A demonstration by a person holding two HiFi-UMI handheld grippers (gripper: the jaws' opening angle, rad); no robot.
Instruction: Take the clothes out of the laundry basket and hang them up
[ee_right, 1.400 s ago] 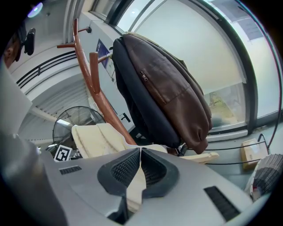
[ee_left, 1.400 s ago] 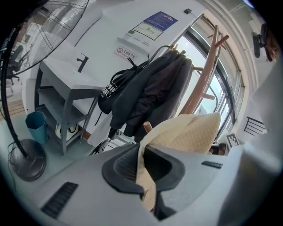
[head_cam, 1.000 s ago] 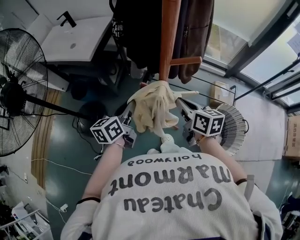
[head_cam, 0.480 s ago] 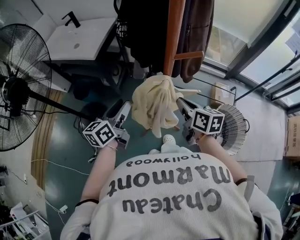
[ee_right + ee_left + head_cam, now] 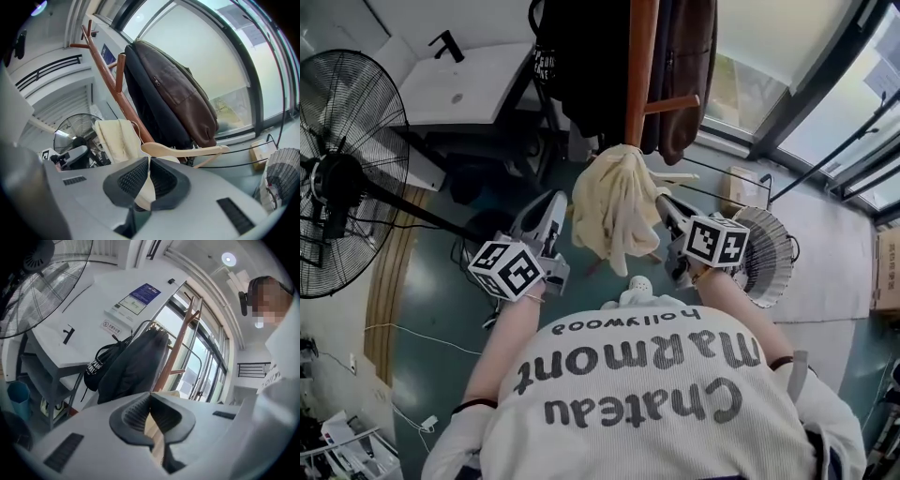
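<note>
Sitting idle at nine o'clock in the head view, the standing fan (image 5: 337, 178) plays no part. Next comes the left gripper (image 5: 150, 399), angled toward twelve o'clock. Its jaws are pressed together, and a pale sliver between the pads looks like an edge of the cream garment (image 5: 614, 202), probably pinched there to steady that side. The garment itself hangs bunched at the centre, draped over a wooden hanger (image 5: 187, 151) right against the coat rack pole (image 5: 639, 66). It sits just below the dark clothes (image 5: 581, 66) and brown jacket (image 5: 686, 66) hung at twelve o'clock. Held that high and close, it seems ready to go onto the rack; whether it is hooked on yet cannot be told. At three o'clock of the garment, the right gripper (image 5: 148, 161) is clamped on a fold of the same cloth beside the hanger's arm, likely carrying the weight. Farther toward three o'clock, the mesh basket (image 5: 766, 253) stands well apart.
</note>
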